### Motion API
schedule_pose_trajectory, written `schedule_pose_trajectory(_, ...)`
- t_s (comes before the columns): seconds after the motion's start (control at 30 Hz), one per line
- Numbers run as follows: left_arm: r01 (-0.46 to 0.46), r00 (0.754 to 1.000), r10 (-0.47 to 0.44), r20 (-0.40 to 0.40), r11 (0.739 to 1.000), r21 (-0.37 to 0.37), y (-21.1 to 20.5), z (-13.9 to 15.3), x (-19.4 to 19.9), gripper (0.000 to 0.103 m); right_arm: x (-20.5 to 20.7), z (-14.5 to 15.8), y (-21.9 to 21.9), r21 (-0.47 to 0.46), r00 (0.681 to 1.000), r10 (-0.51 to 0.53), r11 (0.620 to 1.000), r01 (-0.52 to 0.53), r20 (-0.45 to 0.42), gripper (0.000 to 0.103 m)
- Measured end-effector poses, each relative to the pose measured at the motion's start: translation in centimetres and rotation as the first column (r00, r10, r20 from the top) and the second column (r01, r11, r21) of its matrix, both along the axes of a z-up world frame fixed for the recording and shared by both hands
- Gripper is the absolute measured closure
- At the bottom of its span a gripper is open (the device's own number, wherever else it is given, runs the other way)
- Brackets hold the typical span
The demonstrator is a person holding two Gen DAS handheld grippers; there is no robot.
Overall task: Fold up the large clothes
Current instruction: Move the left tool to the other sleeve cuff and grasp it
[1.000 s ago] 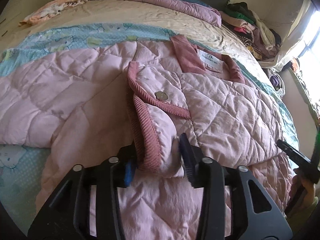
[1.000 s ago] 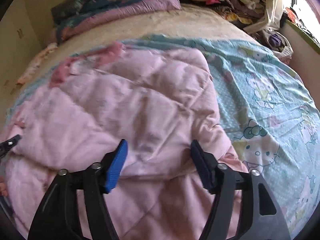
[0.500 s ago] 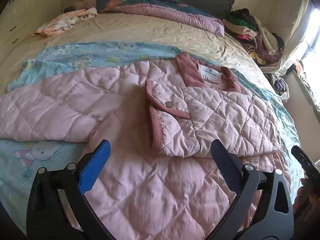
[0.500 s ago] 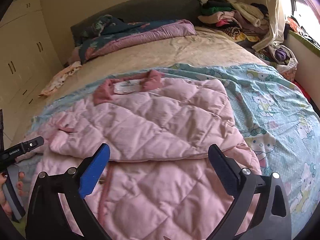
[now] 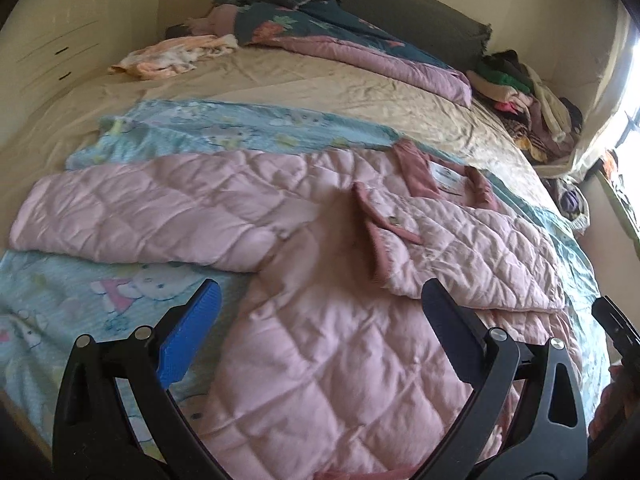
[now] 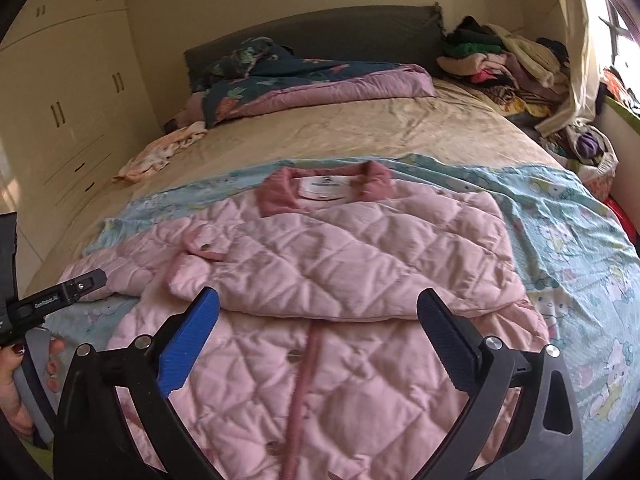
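Note:
A pink quilted jacket [image 5: 340, 360] [image 6: 360, 256] lies front up on the bed, its darker pink collar [image 6: 324, 188] at the far end. One sleeve [image 5: 460, 248] is folded across the chest, cuff and button showing. The other sleeve [image 5: 152, 212] stretches out to the left. My left gripper [image 5: 320, 292] hovers open above the jacket's lower left part, holding nothing. My right gripper [image 6: 318, 298] hangs open over the button placket, also with nothing in it. Each gripper shows at the edge of the other's view, with a hand on it.
Under the jacket lies a light blue cartoon sheet [image 5: 80, 300] [image 6: 580, 240] on a beige bed cover [image 5: 280, 80]. A rolled purple and dark floral quilt [image 6: 320, 80], a peach garment [image 5: 168, 56] and a clothes pile [image 6: 500, 60] sit at the head. A wardrobe [image 6: 60, 120] stands left.
Both grippers opened wide, the left letting go of the folded sleeve's cuff and the right coming off the jacket's fabric. Both then drew back and up, so more of the bed shows.

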State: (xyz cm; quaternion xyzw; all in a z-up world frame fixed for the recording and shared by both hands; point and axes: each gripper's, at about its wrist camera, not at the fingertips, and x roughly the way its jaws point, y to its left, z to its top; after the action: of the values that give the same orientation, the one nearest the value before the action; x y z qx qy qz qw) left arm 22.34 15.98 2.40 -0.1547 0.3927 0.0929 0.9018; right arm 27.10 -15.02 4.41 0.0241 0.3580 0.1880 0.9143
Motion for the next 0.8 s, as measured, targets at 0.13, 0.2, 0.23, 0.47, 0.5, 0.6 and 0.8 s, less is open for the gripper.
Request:
schedule_pose_trajectory(0.13, -0.035, 0.999, 0.035, -0.002, 0.999, -0.009, 1.7, -0.2, -1.0, 0.009, -0.8, 0.3, 2.3, -0.014, 0.999, 0.034, 0.999, -0.033, 0.009, 0.004)
schedule_pose_trajectory(0.2, -0.056, 0.998, 0.056, 0.001, 0.998, -0.014, 2.6, -0.4, -1.6, 0.009, -1.0, 0.3, 3.4, -0.025, 0.999, 0.049, 0.999, -0.048, 0.011, 0.004)
schedule_pose_trajectory(0.23, -0.066, 0.998, 0.066, 0.001, 0.998, -0.014, 3.2, -0.5, -1.9, 0.009, -1.1, 0.3, 4.1, -0.036, 0.998, 0.058, 0.998, -0.058, 0.014, 0.004)
schedule_pose_trajectory(0.47, -0.145, 0.989, 0.145, 0.002, 0.989, 0.025, 6.5, -0.8, -3.6, 0.009, -1.8, 0.8, 7.8, -0.043, 0.992, 0.121, 0.992, -0.120, 0.021, 0.004)
schedule_pose_trajectory(0.5, -0.156, 0.988, 0.156, 0.006, 0.987, 0.028, 7.0, -0.8, -3.9, 0.009, -1.9, 0.8, 8.3, -0.041, 0.992, 0.128, 0.991, -0.127, 0.020, 0.004)
schedule_pose_trajectory(0.6, -0.178, 0.984, 0.178, 0.007, 0.984, 0.004, 8.5, -0.9, -4.4, 0.009, -2.0, 0.9, 9.7, -0.040, 0.989, 0.146, 0.989, -0.145, 0.018, 0.004)
schedule_pose_trajectory(0.8, -0.216, 0.976, 0.216, 0.005, 0.976, 0.004, 10.9, -1.3, -5.5, 0.009, -2.3, 1.1, 13.1, -0.063, 0.979, 0.204, 0.977, -0.203, 0.020, 0.004)
